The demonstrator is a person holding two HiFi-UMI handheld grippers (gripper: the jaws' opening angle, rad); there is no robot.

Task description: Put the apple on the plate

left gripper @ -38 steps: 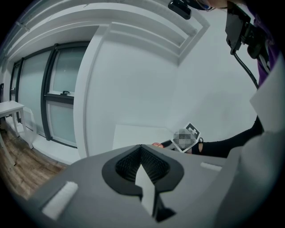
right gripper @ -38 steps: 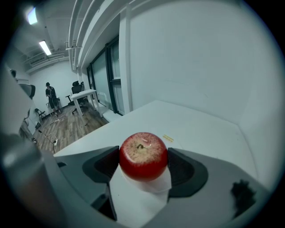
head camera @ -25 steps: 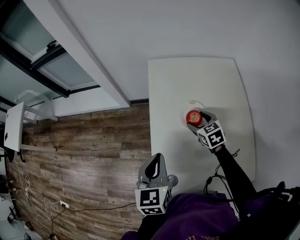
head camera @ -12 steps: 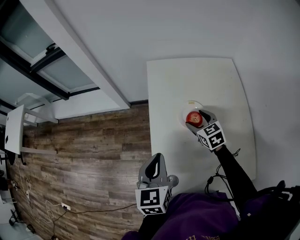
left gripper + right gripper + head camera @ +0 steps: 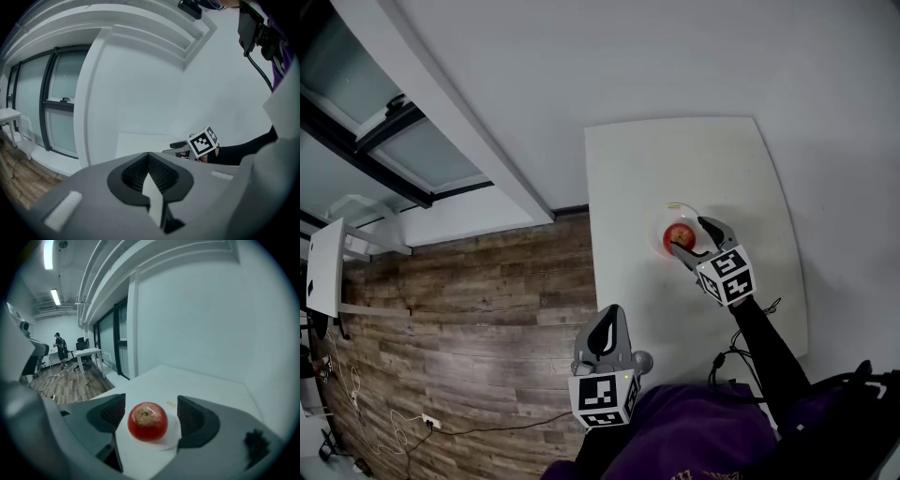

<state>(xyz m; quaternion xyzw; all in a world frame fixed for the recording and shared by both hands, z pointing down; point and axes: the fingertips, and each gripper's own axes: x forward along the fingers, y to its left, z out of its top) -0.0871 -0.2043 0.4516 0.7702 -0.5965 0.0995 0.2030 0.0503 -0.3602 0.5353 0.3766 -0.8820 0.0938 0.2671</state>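
right gripper point(image 5: 151, 414) jaws apart, apple point(image 5: 148, 421) between them, stem up, on plate point(image 5: 174, 433), gap each side. plate on white table point(image 5: 187, 385), short of far edge. person point(image 5: 59, 348) far left.

Bright, even light from ceiling strips point(image 5: 48, 253), soft shadows, fisheye bending and dark corners in both gripper views

A white table point(image 5: 675, 159) meets wood flooring point(image 5: 469, 309) (small desk point(image 5: 323, 270) beyond).

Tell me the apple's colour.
The apple is red, paler at the top; the right gripper view shows it best.
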